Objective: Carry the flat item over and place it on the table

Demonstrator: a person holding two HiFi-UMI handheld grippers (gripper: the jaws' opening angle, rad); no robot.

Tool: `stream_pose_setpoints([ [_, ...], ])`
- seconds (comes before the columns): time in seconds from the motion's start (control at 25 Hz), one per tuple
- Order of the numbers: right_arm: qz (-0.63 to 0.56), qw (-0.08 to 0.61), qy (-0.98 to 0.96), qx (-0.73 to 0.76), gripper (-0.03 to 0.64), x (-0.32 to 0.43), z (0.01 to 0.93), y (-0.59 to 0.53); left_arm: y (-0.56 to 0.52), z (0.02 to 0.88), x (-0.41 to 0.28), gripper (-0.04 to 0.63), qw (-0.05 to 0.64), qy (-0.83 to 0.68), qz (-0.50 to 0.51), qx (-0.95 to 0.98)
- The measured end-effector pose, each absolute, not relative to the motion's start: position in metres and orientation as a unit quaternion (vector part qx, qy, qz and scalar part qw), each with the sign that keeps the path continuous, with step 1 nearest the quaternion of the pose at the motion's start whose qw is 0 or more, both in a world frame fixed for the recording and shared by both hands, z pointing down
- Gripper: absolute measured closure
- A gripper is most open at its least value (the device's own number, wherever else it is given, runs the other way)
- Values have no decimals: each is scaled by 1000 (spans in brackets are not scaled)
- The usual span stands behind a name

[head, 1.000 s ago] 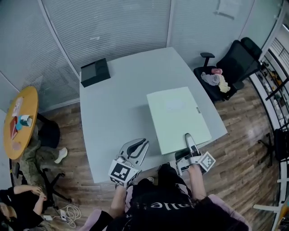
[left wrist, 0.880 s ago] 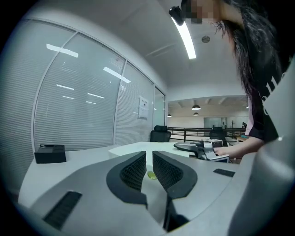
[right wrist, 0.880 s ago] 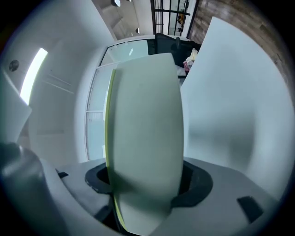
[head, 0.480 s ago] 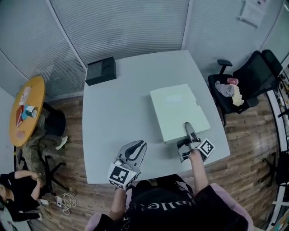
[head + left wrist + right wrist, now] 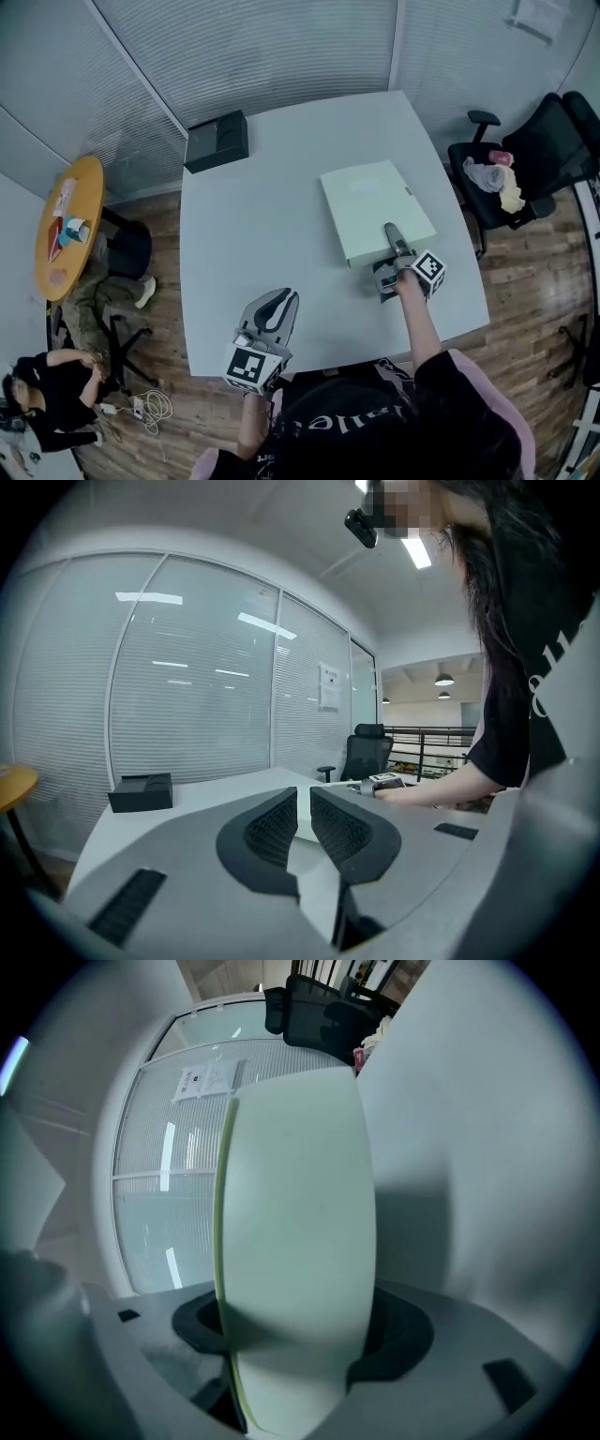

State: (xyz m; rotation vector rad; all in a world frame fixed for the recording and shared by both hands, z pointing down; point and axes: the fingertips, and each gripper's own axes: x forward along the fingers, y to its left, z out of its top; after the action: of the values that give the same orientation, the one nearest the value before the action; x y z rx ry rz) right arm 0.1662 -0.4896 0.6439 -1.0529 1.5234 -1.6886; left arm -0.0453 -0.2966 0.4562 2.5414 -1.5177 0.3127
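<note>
The flat item (image 5: 376, 213) is pale green, thin, rectangular.

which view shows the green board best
Head view: the whole green board's outline shows, right tongs gripping its near edge. Right gripper view shows a close-up; left gripper view a sliver.

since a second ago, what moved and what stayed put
The right gripper, shut on the pale green board, carried it forward from the near edge of the table to further in. The left gripper stayed empty near the front edge; the black box stayed at its far corner.
</note>
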Motion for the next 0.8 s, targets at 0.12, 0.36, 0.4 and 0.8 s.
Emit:
stream_pose_setpoints([
  [0.12, -638, 303, 579, -406, 304, 161, 652, -499, -294, 455, -49, 535, 79, -516, 108, 846],
  [0.36, -634, 223, 579, -462, 287, 149, 679, -516, -288, 451, -54, 535, 80, -533, 104, 836],
  [0.4, -636, 218, 576, -466, 282, 149, 681, -520, -287, 452, -55, 535, 81, -535, 105, 834],
  [0.8, -685, 136, 505, -508, 215, 156, 709, -543, -273, 459, -53, 536, 90, -552, 105, 822],
])
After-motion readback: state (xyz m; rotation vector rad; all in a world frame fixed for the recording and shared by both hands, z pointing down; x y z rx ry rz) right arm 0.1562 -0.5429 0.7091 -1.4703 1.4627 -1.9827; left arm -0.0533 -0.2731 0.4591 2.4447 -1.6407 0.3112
